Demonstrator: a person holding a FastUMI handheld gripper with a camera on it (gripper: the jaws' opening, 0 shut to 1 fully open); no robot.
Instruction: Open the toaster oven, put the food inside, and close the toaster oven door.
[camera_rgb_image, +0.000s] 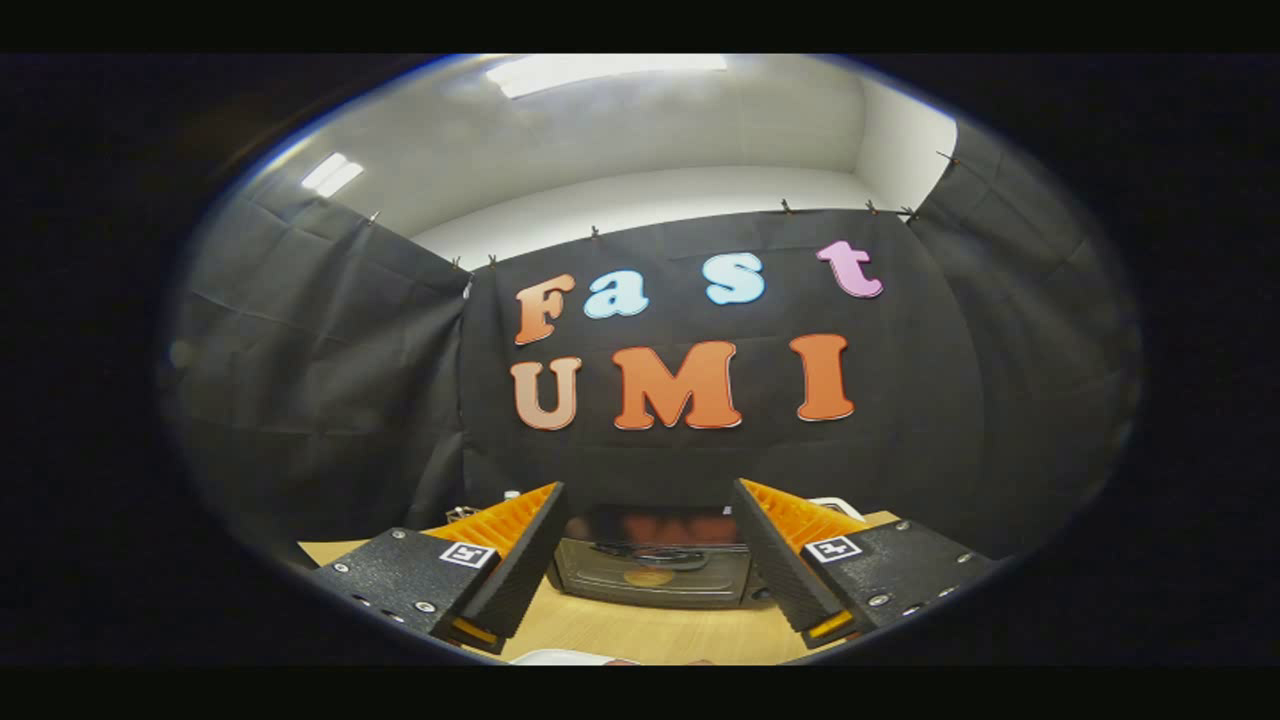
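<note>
The toaster oven (650, 570) sits on the pale wooden table (650, 630), squarely ahead of the gripper (648, 545) and seen through the gap between its two fingers. Its door faces this way and looks closed, the dark glass reflecting something warm-toned, with a handle line running across the upper part of the door; the glare makes it hard to say whether anything lies inside. The gripper hangs above the table with its fingers spread wide, one to each side of the oven and short of it, touching nothing and holding nothing. Close under the fingers, at the near edge of the table, a sliver of a white plate (560, 657) peeps in, with a small reddish bit just beside it that may be the food, though too little shows to be sure. Behind the left finger a small white object pokes up, and behind the right finger another white shape rests on the table near the oven. Black cloth drapes the booth on three sides beyond the oven, with a white ceiling and strip lights (600, 72) overhead.
</note>
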